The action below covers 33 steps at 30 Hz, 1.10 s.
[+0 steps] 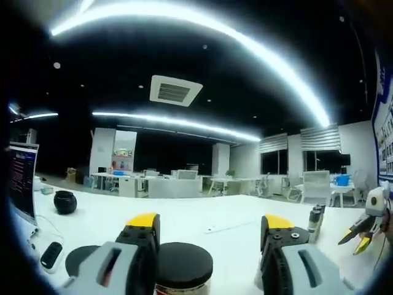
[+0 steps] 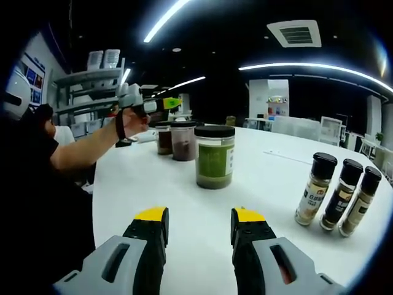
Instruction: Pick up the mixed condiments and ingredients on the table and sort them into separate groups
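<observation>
Tongs first: our right gripper (image 2: 197, 228) hangs spread w/ nothing between the jaws, low over the near edge of the white table (image 2: 184, 203); our left gripper (image 1: 212, 236) is also spread and empty, raised, w/ a black-lidded jar (image 1: 182, 268) just below and ahead between its jaws, not pinched. In the right gripper view the left one also shows, held up over the table's far-left edge. Nearest task thing to the right tongs is the green jar (image 2: 215, 157): upright, long axis vertical, straight ahead and slightly left toward the table's middle, well apart from the jaws. We'd judge the right hand is nearer to it. It's clear-walled, black lid, filled w/ olive-green powder, pale label on one side. Behind it toward the far-left edge stand two smaller jars (image 2: 177, 140) w/ brown contents, close together. Near the right edge three slim grinder bottles (image 2: 339, 193) stand upright in a tight row, dark caps, tan-to-brown contents — already looking like a group, we think.
</observation>
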Tool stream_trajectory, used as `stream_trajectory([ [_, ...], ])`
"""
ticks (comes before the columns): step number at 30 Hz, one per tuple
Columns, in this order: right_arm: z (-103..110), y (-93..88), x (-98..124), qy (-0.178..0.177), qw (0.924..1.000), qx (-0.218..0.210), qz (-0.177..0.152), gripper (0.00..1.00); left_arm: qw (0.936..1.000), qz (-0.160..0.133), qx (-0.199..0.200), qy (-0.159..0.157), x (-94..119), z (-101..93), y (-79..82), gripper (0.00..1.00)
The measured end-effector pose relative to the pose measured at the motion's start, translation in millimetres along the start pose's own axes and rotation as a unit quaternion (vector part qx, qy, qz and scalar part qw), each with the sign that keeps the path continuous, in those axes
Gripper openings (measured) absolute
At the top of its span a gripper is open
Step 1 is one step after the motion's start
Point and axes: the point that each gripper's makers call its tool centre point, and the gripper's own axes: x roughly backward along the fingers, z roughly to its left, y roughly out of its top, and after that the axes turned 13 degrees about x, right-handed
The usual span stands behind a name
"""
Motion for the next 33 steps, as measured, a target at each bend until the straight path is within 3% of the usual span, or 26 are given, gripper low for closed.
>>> stream_trajectory([
  [12,-1,-0.1,1,0.002,1.0,0.0,0.001,0.42,0.9975,0.035,-0.023,-0.057,-17,-40.0,-18.8,0.67],
  [20,-2,-0.6,2,-0.001,1.0,0.0,0.001,0.41,0.994,0.062,-0.046,-0.078,-26,-55.1,-24.5,0.67],
  [25,-2,0.7,2,0.0,1.0,0.001,0.0,0.42,0.9815,0.107,-0.111,-0.113,-31,-65.6,-35.3,0.69],
  [30,-3,-0.2,2,-0.001,1.0,0.0,0.001,0.42,0.9782,0.106,-0.132,-0.12,-33,-69.4,-28.4,0.67],
  [33,-2,-1.4,1,0.001,1.0,0.0,0.002,0.42,0.9742,0.111,-0.137,-0.141,-32,-78.3,-21.0,0.69],
])
